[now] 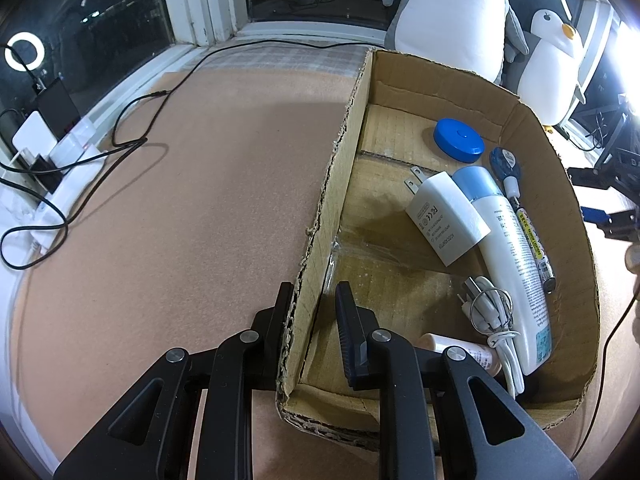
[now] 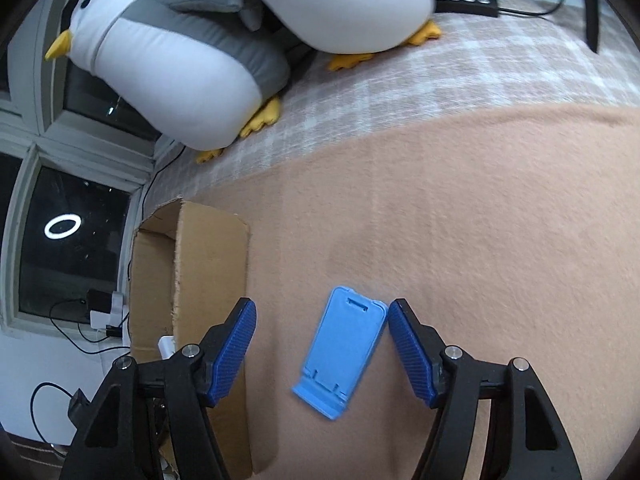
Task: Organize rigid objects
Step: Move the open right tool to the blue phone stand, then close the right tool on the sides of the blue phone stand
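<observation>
A low cardboard box (image 1: 560,184) lies on a tan blanket. Inside are a white charger (image 1: 446,220), a white and blue tube (image 1: 516,264), a blue round lid (image 1: 459,140), a blue-capped marker (image 1: 520,208), a coiled white cable (image 1: 494,316) and a small pinkish bottle (image 1: 460,350). My left gripper (image 1: 314,312) straddles the box's left wall, one finger outside, one inside, narrowly apart around it. My right gripper (image 2: 320,344) is open around a blue phone stand (image 2: 340,354) lying flat on the blanket, right of the box (image 2: 200,280).
Two plush penguins (image 2: 172,64) sit behind the box by the window. A black cable (image 1: 132,136), a power strip and chargers (image 1: 48,148) lie at the far left of the blanket (image 1: 180,220). A black power strip (image 2: 466,4) lies at the back.
</observation>
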Demonstrator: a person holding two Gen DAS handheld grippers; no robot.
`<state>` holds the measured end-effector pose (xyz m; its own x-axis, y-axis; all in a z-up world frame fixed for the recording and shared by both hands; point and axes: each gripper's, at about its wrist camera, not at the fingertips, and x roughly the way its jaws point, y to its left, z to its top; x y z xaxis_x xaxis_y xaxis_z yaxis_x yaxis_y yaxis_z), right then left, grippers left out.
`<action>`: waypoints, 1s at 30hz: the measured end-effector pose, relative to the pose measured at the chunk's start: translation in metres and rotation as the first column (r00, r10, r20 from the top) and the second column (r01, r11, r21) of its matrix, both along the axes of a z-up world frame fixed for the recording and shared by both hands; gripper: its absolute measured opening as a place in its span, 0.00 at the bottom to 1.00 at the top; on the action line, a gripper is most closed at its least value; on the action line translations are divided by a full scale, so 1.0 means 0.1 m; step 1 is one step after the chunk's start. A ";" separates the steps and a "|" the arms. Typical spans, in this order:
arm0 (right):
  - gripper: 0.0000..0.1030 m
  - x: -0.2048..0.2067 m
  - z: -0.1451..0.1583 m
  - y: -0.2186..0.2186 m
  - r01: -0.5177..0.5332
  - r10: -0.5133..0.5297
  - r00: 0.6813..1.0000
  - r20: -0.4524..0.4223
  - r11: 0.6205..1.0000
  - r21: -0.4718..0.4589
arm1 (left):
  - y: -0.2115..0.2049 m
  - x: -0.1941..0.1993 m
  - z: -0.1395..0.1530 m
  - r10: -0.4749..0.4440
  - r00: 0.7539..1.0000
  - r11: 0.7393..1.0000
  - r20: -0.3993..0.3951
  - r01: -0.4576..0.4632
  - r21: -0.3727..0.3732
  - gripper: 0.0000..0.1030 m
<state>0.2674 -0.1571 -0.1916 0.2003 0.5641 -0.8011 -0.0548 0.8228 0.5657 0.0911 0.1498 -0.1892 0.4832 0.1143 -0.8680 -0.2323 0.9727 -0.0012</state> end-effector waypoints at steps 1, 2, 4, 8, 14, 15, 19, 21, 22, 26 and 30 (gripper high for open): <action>0.63 0.02 0.01 0.04 -0.018 0.019 1.000 0.023 1.000 -0.015 | 0.01 0.00 0.00 0.000 1.000 1.000 0.000 0.000 -0.001 0.18; 0.63 0.02 0.02 0.06 -0.029 0.030 0.999 0.036 0.999 -0.035 | 0.01 0.00 0.00 0.001 1.000 1.000 0.000 -0.001 -0.002 0.18; 0.57 -0.03 0.05 0.09 -0.039 0.043 0.998 0.054 0.996 -0.082 | 0.00 0.00 -0.01 0.001 1.000 1.000 0.002 -0.001 -0.004 0.18; 0.56 -0.24 0.09 0.14 -0.045 0.063 0.994 0.090 0.981 -0.191 | 0.00 0.01 -0.01 0.002 1.000 1.000 0.007 -0.002 -0.002 0.18; 0.56 -0.52 0.09 0.36 -0.043 0.091 0.987 0.133 0.945 -0.324 | 0.02 0.00 -0.01 -0.002 1.000 1.000 0.011 0.002 -0.009 0.18; 0.56 -0.54 0.08 0.41 -0.048 0.102 0.985 0.140 0.937 -0.347 | 0.02 0.00 -0.01 -0.003 1.000 1.000 0.012 0.003 -0.010 0.18; 0.56 -0.58 0.06 0.61 -0.080 0.180 0.970 0.166 0.874 -0.479 | 0.03 -0.01 -0.01 0.001 1.000 1.000 0.014 0.000 -0.017 0.19; 0.56 -0.61 0.05 0.63 -0.103 0.217 0.962 0.168 0.852 -0.513 | 0.03 -0.02 -0.01 0.003 1.000 1.000 0.015 -0.002 -0.019 0.18; 0.56 -0.61 0.04 0.63 -0.113 0.233 0.958 0.166 0.841 -0.529 | 0.03 -0.02 -0.01 0.003 1.000 1.000 0.015 -0.003 -0.020 0.18; 0.53 -0.64 0.05 0.50 -0.143 0.276 0.947 0.161 0.817 -0.559 | 0.03 -0.02 -0.01 0.004 1.000 1.000 0.015 -0.003 -0.020 0.18; 0.44 -0.62 0.07 0.30 -0.154 0.279 0.947 0.157 0.827 -0.541 | 0.03 -0.02 -0.01 0.002 1.000 1.000 0.015 -0.002 -0.019 0.18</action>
<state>0.2050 -0.1271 -0.1851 0.3278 0.1306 -0.9357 -0.3370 0.9414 0.0133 0.0893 0.1532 -0.1901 0.4959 0.0991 -0.8627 -0.2343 0.9719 -0.0230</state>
